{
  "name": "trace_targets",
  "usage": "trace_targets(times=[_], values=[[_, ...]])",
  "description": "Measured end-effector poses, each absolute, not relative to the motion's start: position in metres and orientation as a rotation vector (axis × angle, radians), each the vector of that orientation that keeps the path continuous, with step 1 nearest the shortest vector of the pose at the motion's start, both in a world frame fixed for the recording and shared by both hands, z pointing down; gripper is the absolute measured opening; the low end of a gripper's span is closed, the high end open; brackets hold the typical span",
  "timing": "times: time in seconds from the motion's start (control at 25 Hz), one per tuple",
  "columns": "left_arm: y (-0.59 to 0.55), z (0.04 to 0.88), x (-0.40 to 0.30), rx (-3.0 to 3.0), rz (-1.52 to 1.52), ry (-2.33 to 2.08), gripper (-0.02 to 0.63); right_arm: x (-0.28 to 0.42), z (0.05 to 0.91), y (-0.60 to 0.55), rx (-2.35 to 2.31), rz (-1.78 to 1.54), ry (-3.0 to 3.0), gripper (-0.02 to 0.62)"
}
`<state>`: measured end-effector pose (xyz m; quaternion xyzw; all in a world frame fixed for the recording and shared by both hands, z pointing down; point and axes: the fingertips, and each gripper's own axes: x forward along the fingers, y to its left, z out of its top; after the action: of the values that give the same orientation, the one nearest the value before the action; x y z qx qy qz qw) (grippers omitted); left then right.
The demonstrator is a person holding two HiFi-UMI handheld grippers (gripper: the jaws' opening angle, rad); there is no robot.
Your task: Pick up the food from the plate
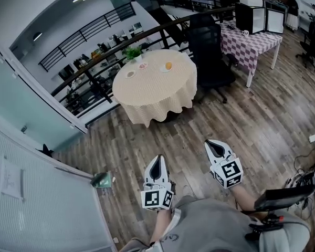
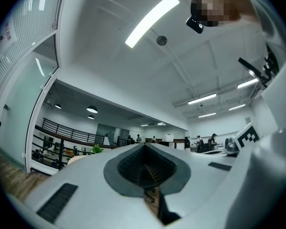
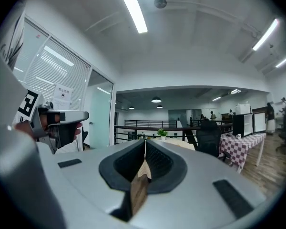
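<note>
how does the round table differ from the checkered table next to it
The round table wears a plain cream cloth hanging low; the checkered table is rectangular, with a purple-and-white checked cloth and bare white legs. The round table carries small plates and a potted plant; the checkered table carries dark boxy units. Both are cloth-covered and stand on the wooden floor.

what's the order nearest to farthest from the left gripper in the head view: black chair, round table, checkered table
1. round table, straight ahead of the left gripper
2. black chair, beyond it on the right
3. checkered table, far right
</note>
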<state>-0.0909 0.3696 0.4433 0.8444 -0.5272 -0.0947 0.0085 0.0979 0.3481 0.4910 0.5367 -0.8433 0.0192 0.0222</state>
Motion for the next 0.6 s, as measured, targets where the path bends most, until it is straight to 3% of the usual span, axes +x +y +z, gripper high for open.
trace_targets(times=[0.6], values=[[0.260, 0.463, -0.149, 2.644, -0.296, -1.532, 0.009, 0.038, 0.498, 0.244, 1.665, 0.044, -2.540, 0.015]])
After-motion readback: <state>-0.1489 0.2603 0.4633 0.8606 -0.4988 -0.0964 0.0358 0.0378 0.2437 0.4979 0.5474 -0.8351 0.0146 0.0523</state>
